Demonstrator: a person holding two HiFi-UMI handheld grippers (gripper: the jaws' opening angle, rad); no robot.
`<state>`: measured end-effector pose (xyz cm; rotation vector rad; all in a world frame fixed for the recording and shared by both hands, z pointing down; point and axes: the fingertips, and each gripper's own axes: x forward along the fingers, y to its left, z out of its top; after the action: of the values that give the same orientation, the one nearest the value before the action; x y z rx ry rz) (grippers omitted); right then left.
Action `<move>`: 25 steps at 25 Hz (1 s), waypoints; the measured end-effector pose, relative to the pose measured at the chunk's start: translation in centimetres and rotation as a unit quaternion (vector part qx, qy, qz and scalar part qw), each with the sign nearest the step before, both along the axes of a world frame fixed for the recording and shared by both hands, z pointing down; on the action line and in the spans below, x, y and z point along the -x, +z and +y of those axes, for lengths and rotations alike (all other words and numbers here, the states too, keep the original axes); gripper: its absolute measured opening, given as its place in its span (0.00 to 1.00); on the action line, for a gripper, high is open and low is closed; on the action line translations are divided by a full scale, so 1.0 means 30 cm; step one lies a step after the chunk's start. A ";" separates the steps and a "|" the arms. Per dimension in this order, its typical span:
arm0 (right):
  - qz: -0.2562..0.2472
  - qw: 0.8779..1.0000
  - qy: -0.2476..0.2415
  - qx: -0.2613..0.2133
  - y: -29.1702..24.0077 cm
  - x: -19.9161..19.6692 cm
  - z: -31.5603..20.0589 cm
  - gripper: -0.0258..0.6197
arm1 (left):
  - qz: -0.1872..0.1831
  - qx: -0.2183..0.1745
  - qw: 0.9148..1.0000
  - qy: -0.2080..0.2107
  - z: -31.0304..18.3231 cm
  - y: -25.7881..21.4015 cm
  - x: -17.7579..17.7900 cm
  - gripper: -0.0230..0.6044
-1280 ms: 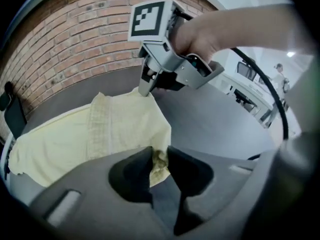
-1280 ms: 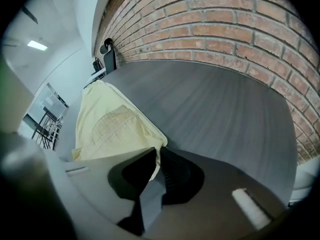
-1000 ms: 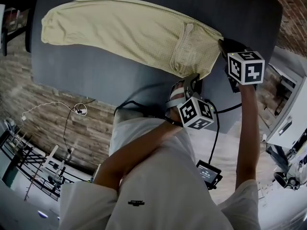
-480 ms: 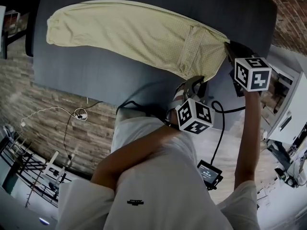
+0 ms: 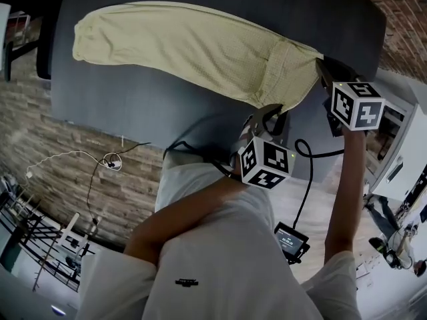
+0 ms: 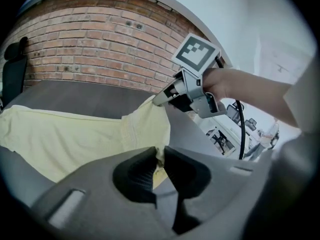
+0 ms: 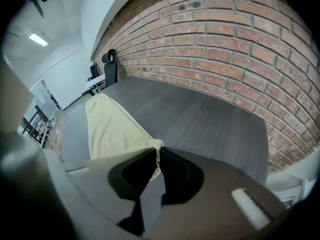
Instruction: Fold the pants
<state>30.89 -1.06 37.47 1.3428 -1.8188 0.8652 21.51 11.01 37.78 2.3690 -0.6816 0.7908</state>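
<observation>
Pants [image 5: 200, 49], pale yellow, lay stretched lengthwise across a dark grey table [image 5: 153, 115], leg end toward the left of the head view and waist end toward the right. A stitched pocket panel showed near the waist.

Left gripper [image 5: 270, 114] was clamped on the near corner of the waist; in its own view the jaws stood nearly together with a fold of yellow cloth pinched between the pads [image 6: 161, 156]. Right gripper [image 5: 321, 65] was clamped on the far corner of the waist, cloth likewise nipped between its pads [image 7: 156, 158]. The waist edge ran between the two grippers.

Each gripper carried a marker cube [image 5: 265, 162] printed with black-and-white square codes; no letters on them. A black cable [image 5: 308, 172] ran from the grippers down to a small screen device [image 5: 291, 241]; its display was too small to read.

The person wore a white shirt [image 5: 220, 259] with a small dark chest label [image 5: 189, 282], illegible. A red brick wall [image 7: 225, 34] stood behind the table.
</observation>
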 end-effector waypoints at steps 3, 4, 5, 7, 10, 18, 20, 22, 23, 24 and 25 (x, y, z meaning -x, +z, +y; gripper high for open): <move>0.001 1.000 -0.005 -0.003 -0.025 0.047 -0.043 0.09 | 0.007 0.002 1.000 -0.014 -0.045 -0.017 0.049 0.11; 0.002 1.000 -0.007 -0.004 -0.031 0.063 -0.055 0.09 | 0.008 0.002 1.000 -0.018 -0.058 -0.019 0.065 0.11; 0.003 1.000 -0.009 -0.005 -0.035 0.080 -0.068 0.09 | 0.009 0.003 1.000 -0.023 -0.071 -0.021 0.082 0.11; 0.004 1.000 -0.014 -0.006 -0.040 0.118 -0.093 0.09 | 0.011 0.005 0.999 -0.034 -0.097 -0.021 0.122 0.11; 0.002 1.000 -0.019 -0.007 -0.045 0.179 -0.133 0.09 | 0.011 0.007 0.999 -0.050 -0.138 -0.020 0.184 0.11; -0.002 0.999 -0.039 -0.002 -0.026 0.339 -0.234 0.09 | 0.010 0.029 0.995 -0.092 -0.233 0.014 0.337 0.11; -0.005 0.999 -0.041 0.001 -0.008 0.378 -0.256 0.09 | 0.010 0.043 0.993 -0.106 -0.252 0.036 0.377 0.11; -0.013 0.999 -0.041 0.004 0.012 0.422 -0.280 0.09 | 0.009 0.060 0.990 -0.124 -0.274 0.064 0.421 0.11; -0.017 0.999 -0.041 0.005 0.021 0.444 -0.294 0.10 | 0.007 0.068 0.989 -0.133 -0.288 0.079 0.444 0.11; -0.020 0.999 -0.041 0.005 0.029 0.464 -0.308 0.11 | 0.005 0.074 0.987 -0.141 -0.301 0.095 0.466 0.11; -0.023 0.999 -0.042 0.006 0.036 0.482 -0.320 0.12 | 0.002 0.081 0.986 -0.148 -0.312 0.111 0.488 0.11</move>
<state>16.42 -10.66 38.56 1.2401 -1.8882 0.8677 6.86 1.66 41.11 2.0623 -0.9059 0.6823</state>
